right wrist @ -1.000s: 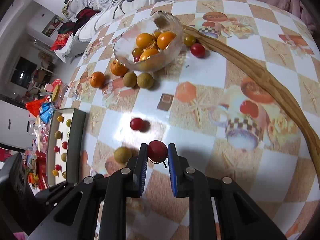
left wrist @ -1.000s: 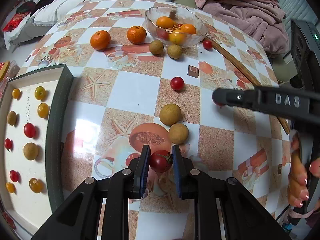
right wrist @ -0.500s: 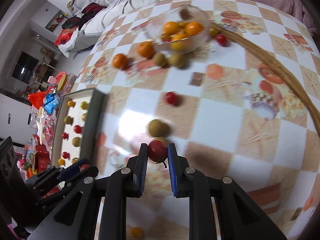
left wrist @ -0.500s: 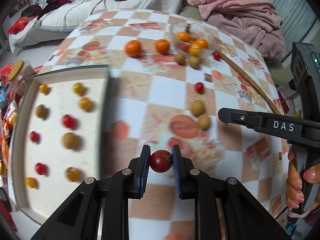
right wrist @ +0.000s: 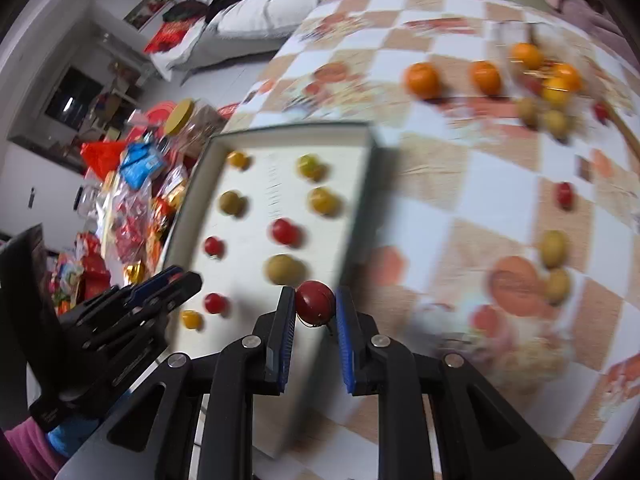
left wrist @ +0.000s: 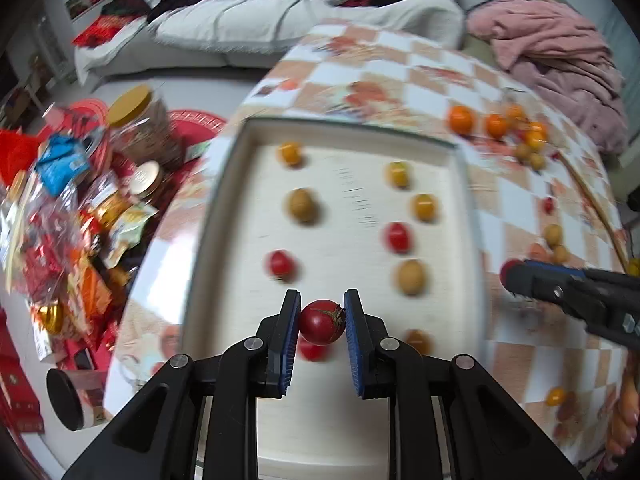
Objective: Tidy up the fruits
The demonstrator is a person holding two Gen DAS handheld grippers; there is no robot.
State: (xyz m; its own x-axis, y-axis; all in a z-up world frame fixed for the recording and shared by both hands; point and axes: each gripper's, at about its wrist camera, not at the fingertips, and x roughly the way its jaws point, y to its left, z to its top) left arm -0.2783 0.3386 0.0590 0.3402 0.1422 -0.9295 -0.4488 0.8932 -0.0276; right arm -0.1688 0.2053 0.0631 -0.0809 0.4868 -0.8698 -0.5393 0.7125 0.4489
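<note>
My left gripper point(left wrist: 322, 318) is shut on a red cherry tomato point(left wrist: 321, 322) and hangs over the near part of a white tray point(left wrist: 352, 208) with a dark rim. Several small red, yellow and brown fruits lie in two columns on that tray. My right gripper point(right wrist: 315, 306) is shut on another red cherry tomato point(right wrist: 314, 302), above the tray's right rim point(right wrist: 354, 216). It also shows at the right of the left wrist view, as the right gripper point(left wrist: 510, 276). The left gripper point(right wrist: 182, 280) appears at the left of the right wrist view.
On the checked tablecloth point(right wrist: 460, 184) to the right lie oranges point(right wrist: 422, 80), a glass bowl of fruit point(right wrist: 548, 76), brown longans point(right wrist: 554, 248) and a loose tomato point(right wrist: 565, 195). Snack packets and jars point(left wrist: 80, 208) crowd the floor left of the table. A sofa point(left wrist: 280, 24) stands behind.
Both grippers, each still holding its tomato, have swept left from the table's middle to the white tray. The tray now fills the centre of both views.
</note>
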